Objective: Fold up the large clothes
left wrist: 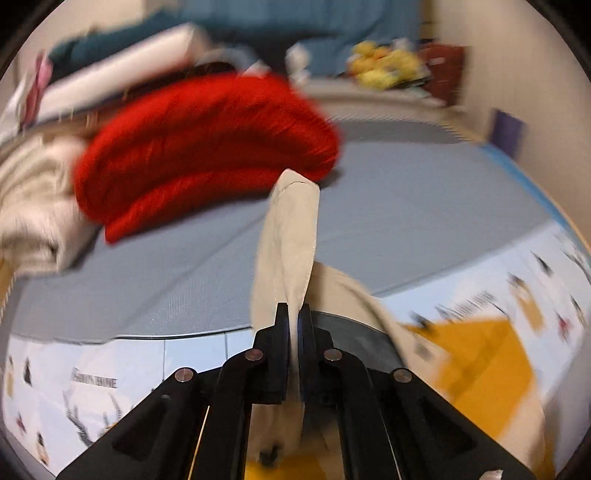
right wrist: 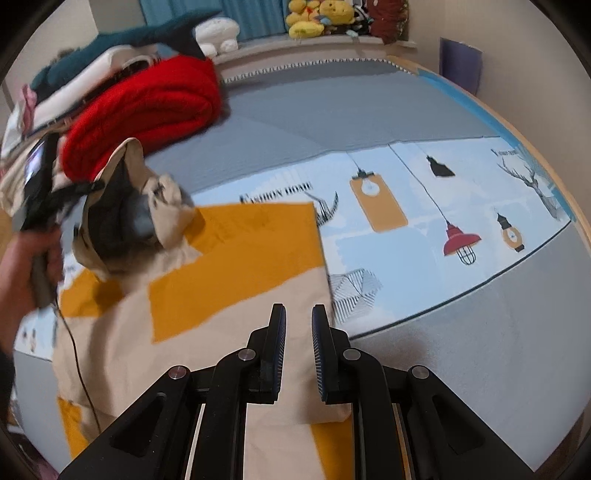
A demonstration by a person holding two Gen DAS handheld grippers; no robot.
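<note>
The left gripper (left wrist: 293,314) is clenched on a fold of the beige-and-mustard garment (right wrist: 236,295). The right gripper (right wrist: 298,317) hangs over it, apparently released. A red blanket (left wrist: 207,147) lies at ten o'clock.

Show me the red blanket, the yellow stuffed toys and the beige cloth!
red blanket (right wrist: 147,107): right wrist view, middle of the folded roll.
yellow stuffed toys (right wrist: 306,22): right wrist view, a toy's body.
beige cloth (left wrist: 291,225): left wrist view, strip above the gripper.

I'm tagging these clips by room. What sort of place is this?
Most likely a bedroom: a wide bed as the work surface, plush toys on the ledge behind it, and a folded red blanket.
</note>
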